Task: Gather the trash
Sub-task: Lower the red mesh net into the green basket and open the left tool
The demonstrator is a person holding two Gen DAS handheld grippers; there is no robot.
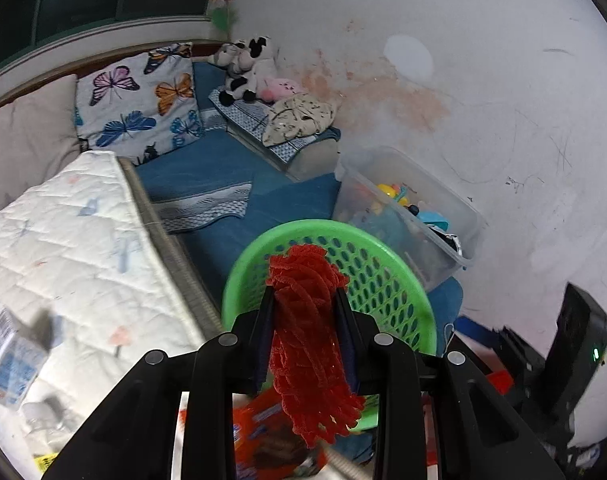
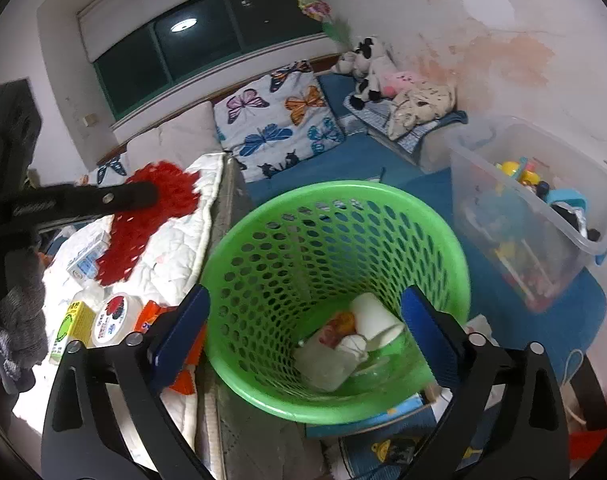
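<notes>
Red mesh netting (image 1: 309, 332) hangs clamped in my left tool (image 1: 305, 300), the green basket (image 1: 407, 280) just ahead and below; my right tool (image 2: 303, 316), spread wide and empty, hovers at its rim.

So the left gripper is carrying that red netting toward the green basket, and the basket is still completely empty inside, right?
Not quite. The left gripper does grip the red netting near the green basket, but the basket is not empty: the right wrist view shows a white cup and other crumpled trash lying at its bottom.
</notes>
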